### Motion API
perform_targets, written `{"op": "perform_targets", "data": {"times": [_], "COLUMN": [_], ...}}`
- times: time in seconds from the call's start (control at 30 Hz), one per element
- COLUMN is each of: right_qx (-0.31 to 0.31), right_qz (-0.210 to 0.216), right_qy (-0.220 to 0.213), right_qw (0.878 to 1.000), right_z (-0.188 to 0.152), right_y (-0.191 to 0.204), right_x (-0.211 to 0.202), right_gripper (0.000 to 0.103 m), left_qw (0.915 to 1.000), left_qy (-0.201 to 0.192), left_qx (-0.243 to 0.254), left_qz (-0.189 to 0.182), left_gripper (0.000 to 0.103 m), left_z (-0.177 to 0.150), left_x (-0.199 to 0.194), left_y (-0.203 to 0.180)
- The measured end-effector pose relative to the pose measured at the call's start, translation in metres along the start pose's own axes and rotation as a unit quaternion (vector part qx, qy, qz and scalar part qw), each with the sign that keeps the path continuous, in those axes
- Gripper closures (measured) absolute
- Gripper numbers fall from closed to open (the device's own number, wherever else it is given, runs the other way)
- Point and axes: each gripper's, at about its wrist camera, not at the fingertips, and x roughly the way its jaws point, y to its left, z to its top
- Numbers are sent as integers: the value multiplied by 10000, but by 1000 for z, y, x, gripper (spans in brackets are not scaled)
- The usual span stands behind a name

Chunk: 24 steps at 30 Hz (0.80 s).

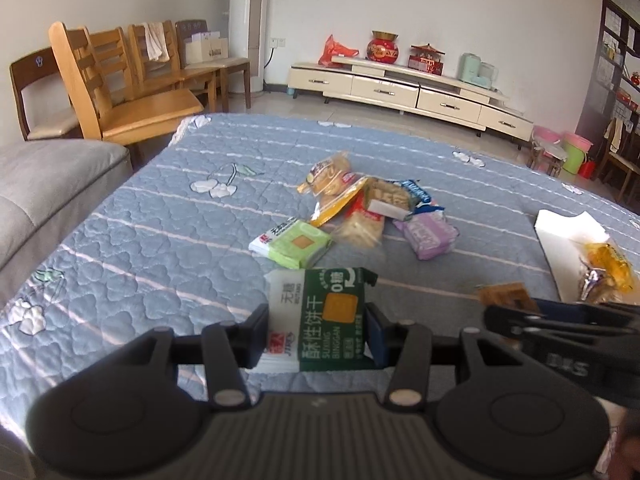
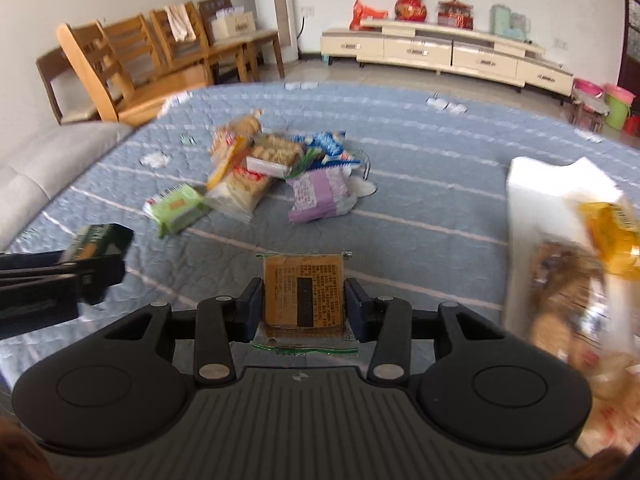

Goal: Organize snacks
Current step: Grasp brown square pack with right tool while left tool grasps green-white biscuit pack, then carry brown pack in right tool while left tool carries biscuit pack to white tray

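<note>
While clamped on a dark green and white plastic biscuit packet (image 1: 320, 316), left tongs (image 1: 318, 332) held above a blue quilted cover (image 1: 140, 240) printed with white cherries, the packet upright between the black fingers and pressed on both sides. Just to the right, right tongs (image 2: 304, 300) closed around a flat brown snack packet in clear plastic wrap (image 2: 304, 292), pads against its two edges, packet low over the cover near the camera. Farther off, in the middle of the cover, a loose heap of snacks: a light green square packet (image 1: 294, 242) at the near left, a clear bag of pale crackers (image 1: 362, 228) beside it, a purple packet (image 1: 428, 234) to the right, a yellow-trimmed bag of round biscuits (image 1: 328, 174) at the far side, a blue and white wrapper (image 1: 418, 192) behind. At the right edge, a white cardboard box (image 1: 560, 236) holding a yellow packet (image 1: 612, 266) among other wrapped pieces, blurred in the right view. Beyond the cover, wooden chairs (image 1: 120, 80) on the far left, a long cream cabinet (image 1: 400, 84) along the far wall.
</note>
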Motion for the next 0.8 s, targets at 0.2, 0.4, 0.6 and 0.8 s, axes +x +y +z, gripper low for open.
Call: {"op": "perform_targets", "data": {"times": [0.2,0.4,0.6,0.8], "right_qx": [193,168,163,133], "right_qz": [57,-68,-168,-258], "right_qy": [-310,-557,-774,-953], "right_qw": [9993,9983,9967,9950], "right_z": [-13,-23,-30,-36], "right_y": [-11,-20,-30,-38], "right_x": [-64,-109,-143,-161], "right_gripper": [49,49,50,50], "left_qw": [9999,9996,9991,9983], "left_qy": [-118,-245,-384,-505], "left_qx": [75,111,190,274], "left_qz": [38,-6,-61,-117], "left_gripper": [55,55,54,54], "left_z": [-4,-6,-10,-12], "left_x": [-29,-54,-75,-91], "left_y": [-13,-23,-33,-42]}}
